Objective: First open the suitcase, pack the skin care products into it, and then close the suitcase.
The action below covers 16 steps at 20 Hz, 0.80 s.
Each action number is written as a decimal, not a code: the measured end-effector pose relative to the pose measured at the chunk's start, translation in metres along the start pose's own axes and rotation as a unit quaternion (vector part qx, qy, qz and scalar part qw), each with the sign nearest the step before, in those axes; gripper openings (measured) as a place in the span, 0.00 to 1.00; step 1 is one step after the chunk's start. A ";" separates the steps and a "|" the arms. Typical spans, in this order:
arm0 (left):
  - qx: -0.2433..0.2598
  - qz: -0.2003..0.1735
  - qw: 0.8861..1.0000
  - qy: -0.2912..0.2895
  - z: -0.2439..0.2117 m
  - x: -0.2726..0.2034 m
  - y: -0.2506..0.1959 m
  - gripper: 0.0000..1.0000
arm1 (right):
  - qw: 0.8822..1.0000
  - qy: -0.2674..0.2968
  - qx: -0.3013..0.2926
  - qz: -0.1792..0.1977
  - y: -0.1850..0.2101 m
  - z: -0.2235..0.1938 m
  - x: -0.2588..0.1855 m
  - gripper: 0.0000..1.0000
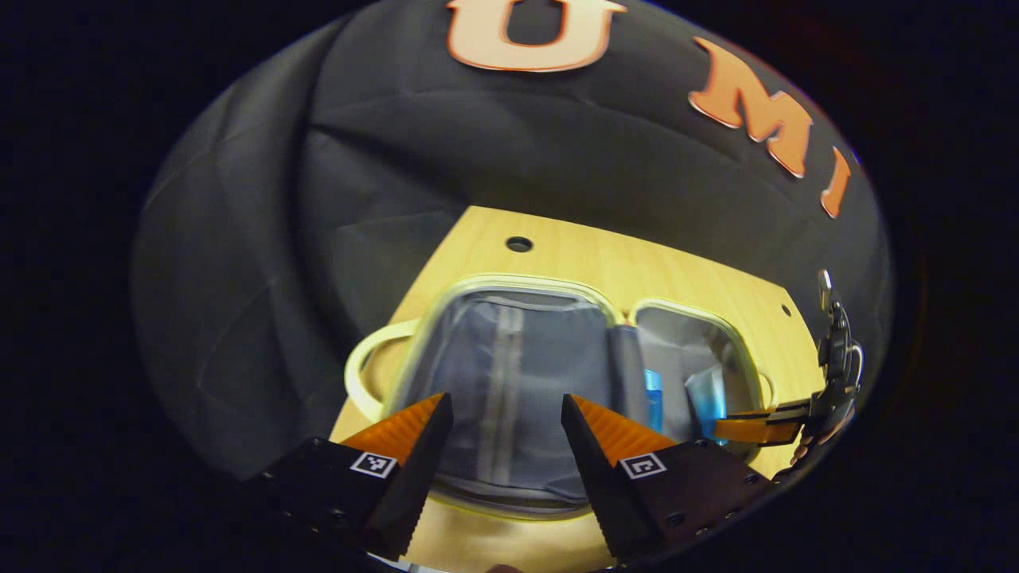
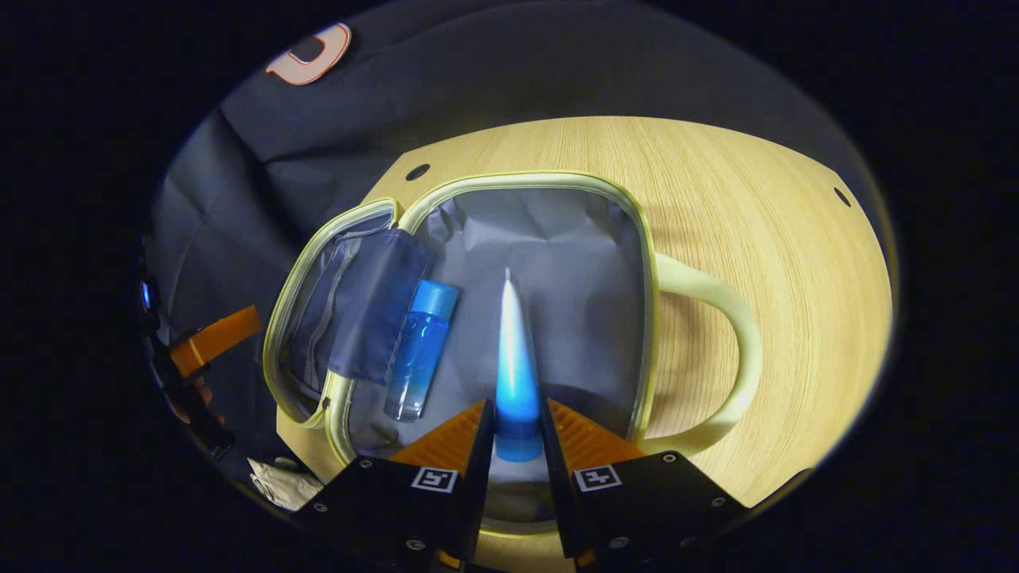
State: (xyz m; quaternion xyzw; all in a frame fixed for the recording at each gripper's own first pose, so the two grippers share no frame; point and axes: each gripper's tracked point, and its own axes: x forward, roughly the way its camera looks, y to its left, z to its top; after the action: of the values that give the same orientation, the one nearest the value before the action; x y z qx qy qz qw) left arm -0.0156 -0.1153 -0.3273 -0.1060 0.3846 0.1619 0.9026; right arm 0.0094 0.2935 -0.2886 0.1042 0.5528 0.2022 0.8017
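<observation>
The suitcase [image 2: 645, 302] lies open on the wooden table, with a pale yellow rim and grey lining. A blue bottle [image 2: 418, 350] lies inside the half with the handle [image 2: 720, 342], next to the hinge flap. My right gripper [image 2: 516, 414] is shut on the cap end of a blue-and-white tube [image 2: 513, 358], held over that same half. In the left gripper view my left gripper [image 1: 507, 410] stands open and holds nothing, just above the near rim of the zip-pocket half of the suitcase [image 1: 517, 280]. There the right gripper [image 1: 756, 430] and the tube [image 1: 707, 398] show at the far right.
The wooden table [image 2: 796, 263] has small round holes, one behind the case [image 1: 518, 243]. Bare tabletop lies beyond the handle on the right. The table's left edge runs close beside the case's second handle [image 1: 366, 358]. Black cloth walls stand behind.
</observation>
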 end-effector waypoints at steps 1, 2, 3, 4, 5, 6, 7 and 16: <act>-0.017 0.011 1.000 -0.004 0.002 0.000 0.020 0.86 | 1.000 0.003 0.003 -0.006 0.000 0.001 0.004 0.32; -0.034 0.023 0.999 -0.008 0.002 -0.001 0.041 0.88 | 1.000 0.007 0.008 -0.008 0.001 0.003 0.008 0.38; -0.051 0.032 0.998 -0.011 0.004 0.001 0.060 0.88 | 1.000 0.006 0.010 -0.012 0.001 0.005 0.012 0.38; -0.067 0.040 0.997 -0.012 0.004 0.005 0.078 0.89 | 1.000 0.004 0.010 -0.016 0.000 0.006 0.013 0.37; -0.083 0.048 0.995 -0.013 0.005 0.009 0.092 0.87 | 1.000 -0.001 0.012 -0.018 0.000 0.009 0.012 0.37; -0.103 0.051 0.993 -0.014 0.006 0.015 0.107 0.93 | 1.000 -0.011 0.011 -0.024 -0.004 0.013 0.007 0.37; -0.124 0.053 0.991 -0.014 0.009 0.020 0.119 0.93 | 0.999 -0.024 0.010 -0.028 -0.006 0.018 0.004 0.36; -0.283 0.038 0.955 0.077 -0.037 0.062 0.163 0.93 | 0.962 -0.251 -0.004 -0.104 -0.050 0.096 -0.094 0.59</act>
State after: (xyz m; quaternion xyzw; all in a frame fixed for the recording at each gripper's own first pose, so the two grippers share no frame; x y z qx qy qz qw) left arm -0.0604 0.0370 -0.4087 -0.3550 0.3951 0.2897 0.7962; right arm 0.0802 0.2130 -0.1936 0.0900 0.3405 0.0877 0.9318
